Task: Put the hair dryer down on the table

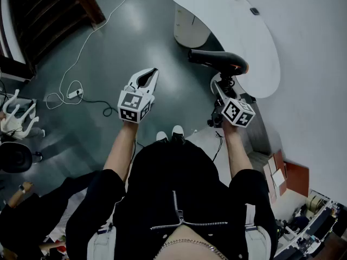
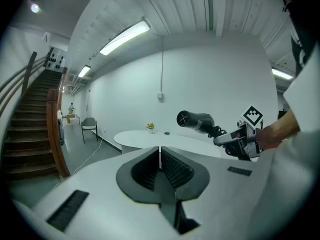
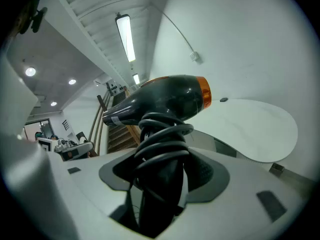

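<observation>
Black hair dryer (image 3: 161, 100), cord (image 3: 161, 143) coiled round handle (image 3: 156, 204) — right gripper view

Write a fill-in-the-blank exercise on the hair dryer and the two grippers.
1. The right gripper is shut on the hair dryer by its ____.
2. Wound round that part is a black ____.
3. The left gripper, jaws together, holds ____.
4. The hair dryer is in the air, not yet down on the white ____.

Missing words: handle; cord; nothing; table.
</observation>
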`<state>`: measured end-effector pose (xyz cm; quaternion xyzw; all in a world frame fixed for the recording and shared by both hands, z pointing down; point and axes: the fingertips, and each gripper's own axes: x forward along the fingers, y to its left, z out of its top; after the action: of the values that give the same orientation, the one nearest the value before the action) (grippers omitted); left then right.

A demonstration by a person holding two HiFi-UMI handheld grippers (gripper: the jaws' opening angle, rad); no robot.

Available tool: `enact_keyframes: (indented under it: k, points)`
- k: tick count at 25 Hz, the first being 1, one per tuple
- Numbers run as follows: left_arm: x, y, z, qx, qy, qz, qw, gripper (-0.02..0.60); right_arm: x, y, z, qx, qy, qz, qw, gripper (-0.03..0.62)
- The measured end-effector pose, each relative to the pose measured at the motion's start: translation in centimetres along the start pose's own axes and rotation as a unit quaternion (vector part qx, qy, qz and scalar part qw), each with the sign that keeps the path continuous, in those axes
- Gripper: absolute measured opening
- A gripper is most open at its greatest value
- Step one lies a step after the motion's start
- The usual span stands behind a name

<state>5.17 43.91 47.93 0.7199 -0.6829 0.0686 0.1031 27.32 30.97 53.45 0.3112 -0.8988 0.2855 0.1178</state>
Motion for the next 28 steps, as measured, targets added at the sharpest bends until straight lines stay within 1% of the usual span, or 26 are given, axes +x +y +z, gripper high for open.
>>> enact_keyframes:
  k: [6, 14, 20, 25, 28]
  points:
    - [0.3, -0.2, 0.0, -0.002, 0.001, 0.001, 1.0000, 0.028, 0.2, 0.2, 0.2, 0.003, -0.005, 0.014, 1.000, 0.268]
    - [0.4, -0.5, -0.3, -0.006, 0.001, 0.002, 1.0000, 0.028, 0.2, -0.4, -0.3, 0.008, 0.000, 0.011, 1.000, 0.268]
    - [1.4, -1.3, -0.1, -0.006, 0.000, 0.004, 1.0000, 0.028, 0.0, -1.8, 0.3, 0.012, -0.005, 0.013, 1.000, 0.270]
    - [3.1, -1.8, -0.3, -0.019, 0.002, 0.020, 0.9996, 0.028, 0.5, -3.6, 0.9, 0.008, 0.008, 0.024, 1.000, 0.270]
    - [4.5, -2.0, 0.3, -0.016, 0.002, 0.026, 0.9995, 0.028, 1.3, -5.0, 2.0, 0.007, 0.011, 0.030, 0.999, 0.270]
